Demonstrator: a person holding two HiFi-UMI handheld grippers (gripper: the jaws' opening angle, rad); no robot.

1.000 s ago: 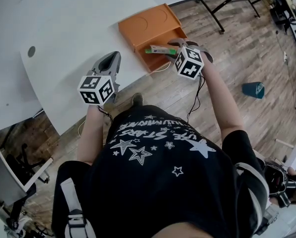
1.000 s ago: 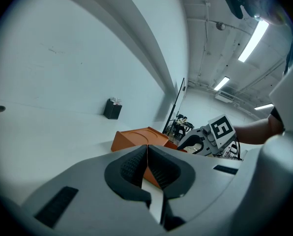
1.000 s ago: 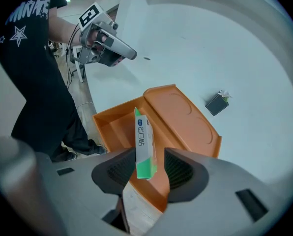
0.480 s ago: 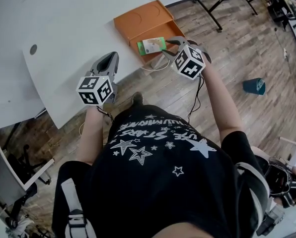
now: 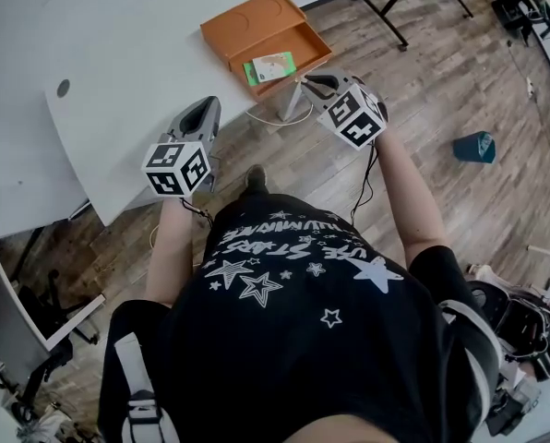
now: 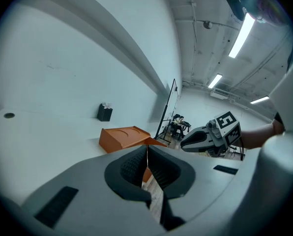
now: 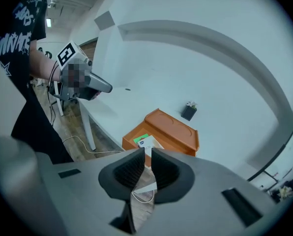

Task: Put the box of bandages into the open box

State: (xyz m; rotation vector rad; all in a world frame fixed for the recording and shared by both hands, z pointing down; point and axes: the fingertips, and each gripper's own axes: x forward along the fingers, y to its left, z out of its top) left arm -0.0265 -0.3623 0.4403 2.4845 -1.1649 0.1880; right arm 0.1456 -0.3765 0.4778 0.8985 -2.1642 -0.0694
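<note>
The green-and-white box of bandages (image 5: 269,66) lies flat in the tray of the open orange box (image 5: 303,41), near the white table's edge. My right gripper (image 5: 316,81) hangs apart from it, over the floor beside the table. Its jaws are closing, only a narrow gap is left, and nothing is between them. In the right gripper view, the bandage box (image 7: 146,142) shows in the orange box (image 7: 172,131) past the right gripper (image 7: 147,154). My left gripper (image 5: 209,105) is shut and empty above the table's front edge. From the left gripper (image 6: 147,154) the orange box (image 6: 121,137) lies ahead.
The white table (image 5: 118,53) has a small round hole (image 5: 64,88) at the left and a small black holder (image 7: 188,112) farther back. A white cable (image 5: 275,118) loops on the wood floor by the table leg. A teal object (image 5: 472,146) lies on the floor at the right.
The bandage box went from my right gripper's hold at the orange box's edge to lying in the tray. The right gripper drew back and its jaws narrowed. The left gripper stayed put.
</note>
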